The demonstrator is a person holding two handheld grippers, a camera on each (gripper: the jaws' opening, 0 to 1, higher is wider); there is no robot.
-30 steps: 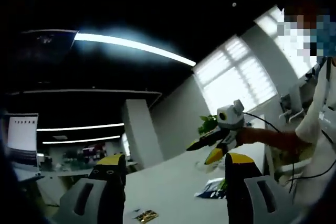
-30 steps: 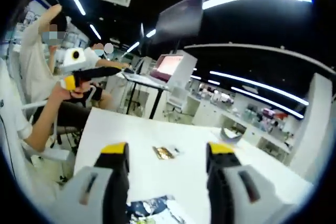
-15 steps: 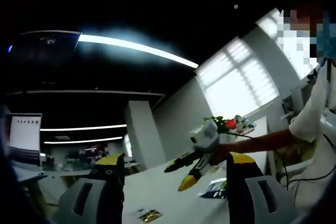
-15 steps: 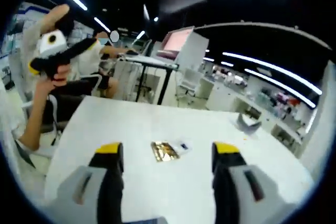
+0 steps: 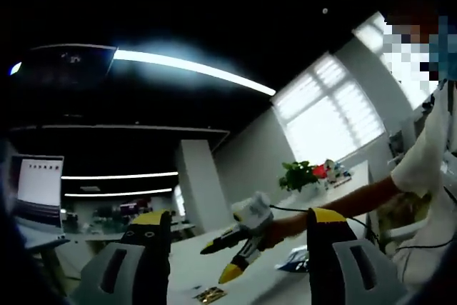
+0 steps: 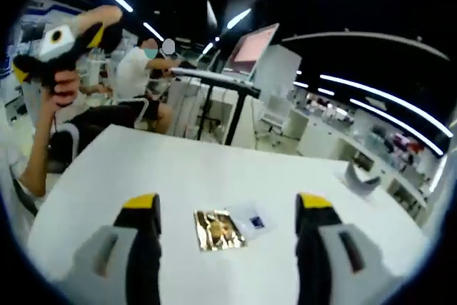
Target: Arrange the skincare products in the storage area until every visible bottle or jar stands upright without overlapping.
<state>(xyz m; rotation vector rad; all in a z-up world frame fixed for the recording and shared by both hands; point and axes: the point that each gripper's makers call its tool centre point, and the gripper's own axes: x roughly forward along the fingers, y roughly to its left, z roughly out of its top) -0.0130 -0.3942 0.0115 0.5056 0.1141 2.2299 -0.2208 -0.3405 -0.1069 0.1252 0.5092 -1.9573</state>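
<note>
In the left gripper view my left gripper (image 5: 237,216) stands open, tilted up toward the ceiling, with nothing between its jaws. Beyond it, a person's hand holds my right gripper (image 5: 221,262) low over the white table (image 5: 193,269), its tips apart. In the right gripper view my right gripper (image 6: 228,202) is open above the table (image 6: 178,176). A gold foil sachet (image 6: 218,228) and a small clear packet (image 6: 251,219) lie flat between its jaws. My left gripper (image 6: 25,68) is raised at the upper left in a hand.
A blue-printed packet (image 5: 293,262) lies on the table near the person's arm, and the gold sachet (image 5: 208,294) near the front. A grey curved object (image 6: 360,176) sits at the far right. Desks with a monitor (image 6: 253,44) and a seated person (image 6: 146,83) lie behind.
The right gripper has swung lower toward the table and its view now looks down on the sachet, which appears closer. The left gripper appears higher in the right gripper view.
</note>
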